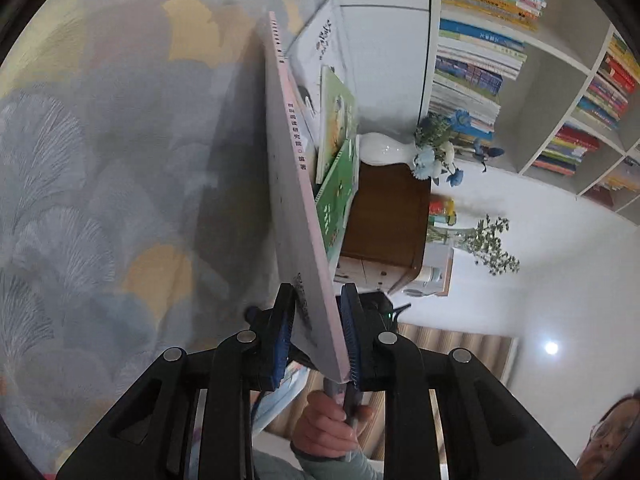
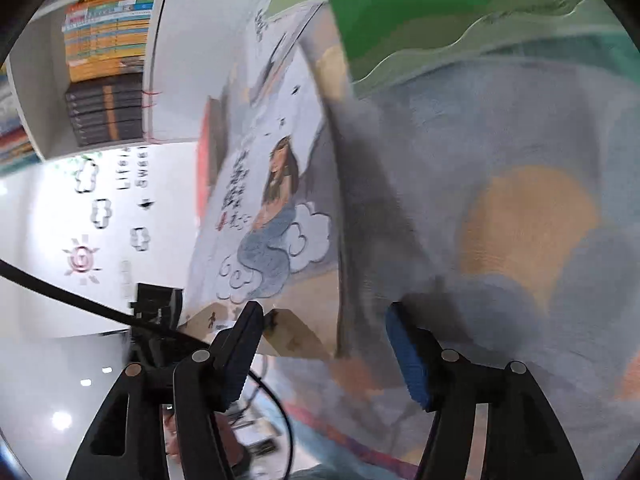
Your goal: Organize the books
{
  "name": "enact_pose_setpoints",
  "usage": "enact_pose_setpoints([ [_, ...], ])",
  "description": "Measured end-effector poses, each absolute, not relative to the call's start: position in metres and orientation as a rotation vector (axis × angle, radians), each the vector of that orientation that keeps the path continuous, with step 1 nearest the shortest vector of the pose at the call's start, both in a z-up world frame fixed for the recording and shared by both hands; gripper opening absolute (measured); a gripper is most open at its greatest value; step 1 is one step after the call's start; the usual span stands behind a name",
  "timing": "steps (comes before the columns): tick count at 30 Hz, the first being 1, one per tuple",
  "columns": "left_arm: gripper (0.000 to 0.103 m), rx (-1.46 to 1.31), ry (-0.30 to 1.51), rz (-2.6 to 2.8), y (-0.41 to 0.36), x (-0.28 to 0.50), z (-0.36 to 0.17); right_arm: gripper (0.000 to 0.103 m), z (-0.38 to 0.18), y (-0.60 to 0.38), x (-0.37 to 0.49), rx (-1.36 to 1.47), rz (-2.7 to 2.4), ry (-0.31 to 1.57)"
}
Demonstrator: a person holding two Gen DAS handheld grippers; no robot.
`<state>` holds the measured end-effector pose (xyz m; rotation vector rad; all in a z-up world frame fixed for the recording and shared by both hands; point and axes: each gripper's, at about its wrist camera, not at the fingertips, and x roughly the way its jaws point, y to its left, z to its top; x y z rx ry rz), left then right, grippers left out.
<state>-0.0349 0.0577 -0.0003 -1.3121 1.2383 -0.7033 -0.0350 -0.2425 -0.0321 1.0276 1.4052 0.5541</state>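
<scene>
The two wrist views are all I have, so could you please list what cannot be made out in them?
- Pink-spined book, left wrist view: seen edge-on in the left tongs, so its cover is hidden.
- Illustrated book, right wrist view: motion blur makes its title unreadable.
- Green book, right wrist view: cut off by the top edge.
- Right tongs: open, but contact with the illustrated book is unclear.
- Shelved books: spines too small to read.

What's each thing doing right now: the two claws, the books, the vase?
Left gripper: shut on the pink-spined book.
Pink-spined book: held edge-on, lifted off the cloth.
Right gripper: open, holding nothing.
Illustrated book: lying on the patterned cloth, closed.
Green books: lying closed.
White vase: holding blue flowers.
</scene>
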Motion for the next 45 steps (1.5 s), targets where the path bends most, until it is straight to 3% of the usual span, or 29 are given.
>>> enact_pose_setpoints([
  [3,0.020,-1.334,1.251,-0.723,0.058,-0.032,-0.001,0.062,-0.034,-0.229,-0.019,1.050,0.593,1.391],
  [6,0.020,-1.342,1.264,-0.680,0.069,-0.027,-0.006,0.047,-0.037,-0.222,-0.001,1.092,0.583,1.380],
  [8,0.020,-1.140,1.306,-0.573,0.072,-0.024,0.002,0.030,-0.029,-0.217,0.003,1.034,0.560,1.369],
  [10,0.020,-0.927,1.324,-0.498,0.068,-0.021,0.011,0.022,-0.014,-0.206,0.009,0.880,0.557,1.369],
  [16,0.020,-0.544,1.243,-0.447,0.040,-0.022,0.042,0.022,0.028,-0.149,0.002,0.268,0.466,1.312],
  [21,0.020,-0.514,1.154,-0.529,0.048,-0.036,0.064,0.022,0.058,-0.114,-0.026,-0.070,0.505,1.190],
  [28,0.020,-0.663,1.010,-0.505,0.101,-0.041,0.091,0.023,0.094,-0.089,-0.048,-0.162,0.624,1.086],
  [34,0.020,-0.640,0.877,-0.416,0.150,-0.009,0.115,0.024,0.120,-0.032,-0.001,-0.176,0.701,0.957],
  [45,0.020,-0.699,0.890,-0.215,0.233,0.073,0.075,0.026,0.088,0.051,0.118,-0.011,0.701,1.087],
])
